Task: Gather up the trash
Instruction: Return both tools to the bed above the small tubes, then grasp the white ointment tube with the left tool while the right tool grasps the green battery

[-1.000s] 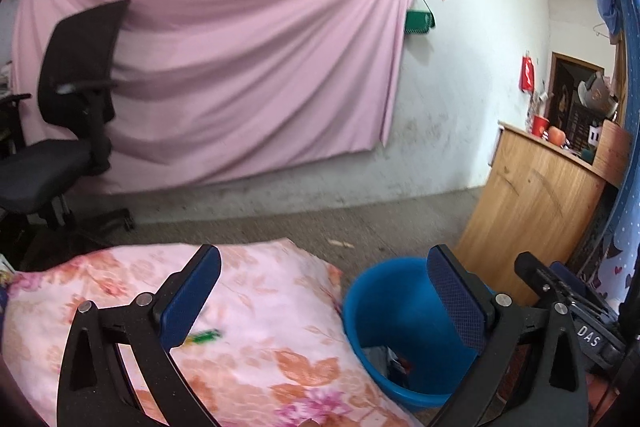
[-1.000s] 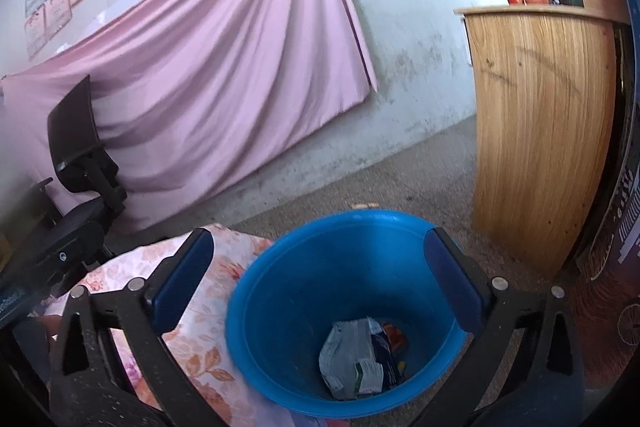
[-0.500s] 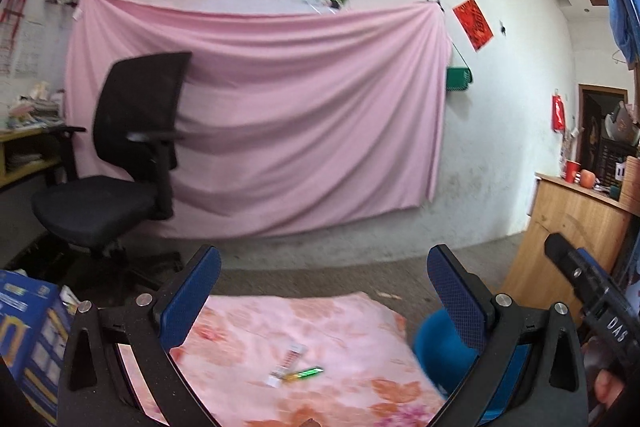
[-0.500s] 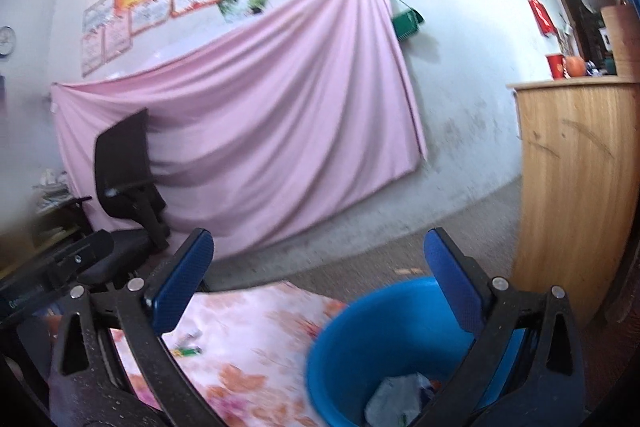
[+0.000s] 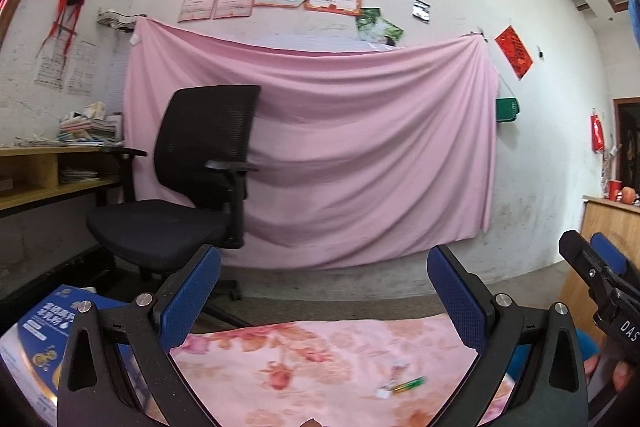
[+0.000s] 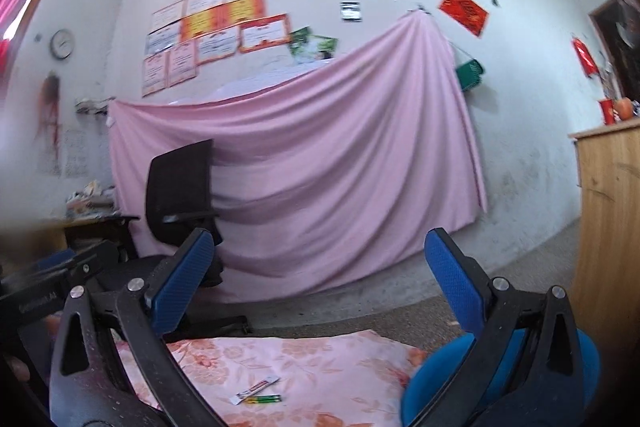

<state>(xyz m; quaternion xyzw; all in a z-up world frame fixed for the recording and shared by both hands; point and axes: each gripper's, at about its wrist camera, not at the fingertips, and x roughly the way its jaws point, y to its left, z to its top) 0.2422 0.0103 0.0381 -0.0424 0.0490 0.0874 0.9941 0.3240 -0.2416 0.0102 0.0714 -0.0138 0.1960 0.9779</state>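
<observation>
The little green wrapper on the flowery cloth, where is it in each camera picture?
Left wrist view: the green wrapper lies low and right of centre on the floral cloth.
Right wrist view: it lies near the bottom, left of centre.
Shared landmark: the white sachet touching it.

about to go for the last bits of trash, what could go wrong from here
1. The white sachet and green wrapper lie flat and close together on the floral cloth, so a gripper may pinch the cloth or lift only one.
2. The blue bin sits at the cloth's right edge; a dragged cloth might nudge it.
3. Both the left gripper and right gripper are open and close together; they might collide.
</observation>
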